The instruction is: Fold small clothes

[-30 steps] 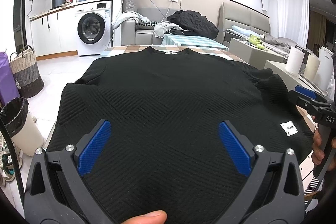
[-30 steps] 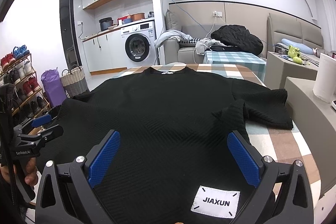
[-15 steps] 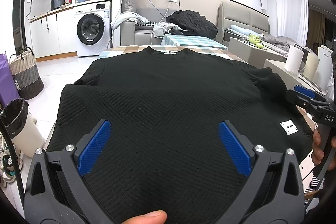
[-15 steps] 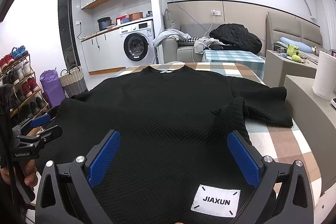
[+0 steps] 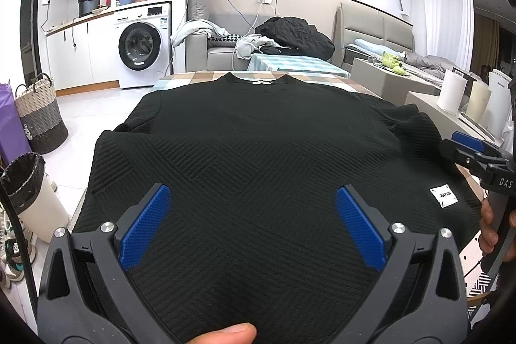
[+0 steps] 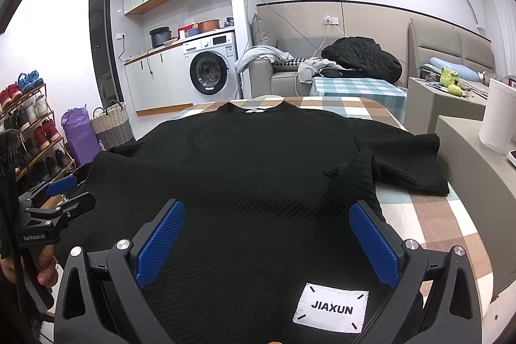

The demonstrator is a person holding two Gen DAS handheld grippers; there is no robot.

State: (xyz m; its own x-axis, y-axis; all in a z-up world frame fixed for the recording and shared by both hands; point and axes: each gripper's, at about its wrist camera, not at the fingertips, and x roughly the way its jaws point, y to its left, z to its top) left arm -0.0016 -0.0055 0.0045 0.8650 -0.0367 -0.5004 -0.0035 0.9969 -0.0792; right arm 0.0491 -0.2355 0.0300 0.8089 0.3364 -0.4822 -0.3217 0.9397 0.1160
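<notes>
A black ribbed sweater (image 5: 258,134) lies spread flat, collar at the far end, on a table covered with a checked cloth (image 6: 435,221). My left gripper (image 5: 251,192) hovers open over the near left part of the hem, nothing between its blue pads. My right gripper (image 6: 266,208) is open too, above the hem by the white JIAXUN label (image 6: 330,308). Each gripper shows at the edge of the other's view: the left gripper (image 6: 61,192) and the right gripper (image 5: 464,144). The right sleeve (image 6: 409,163) lies rumpled, with a fold raised beside it.
A lined waste bin (image 5: 22,182) and a wicker basket (image 5: 38,115) stand on the floor to the left. A shoe rack (image 6: 22,118) lines the left wall. A paper roll (image 6: 498,115) sits on a counter at the right. A sofa (image 6: 290,76) with clothes stands behind the table.
</notes>
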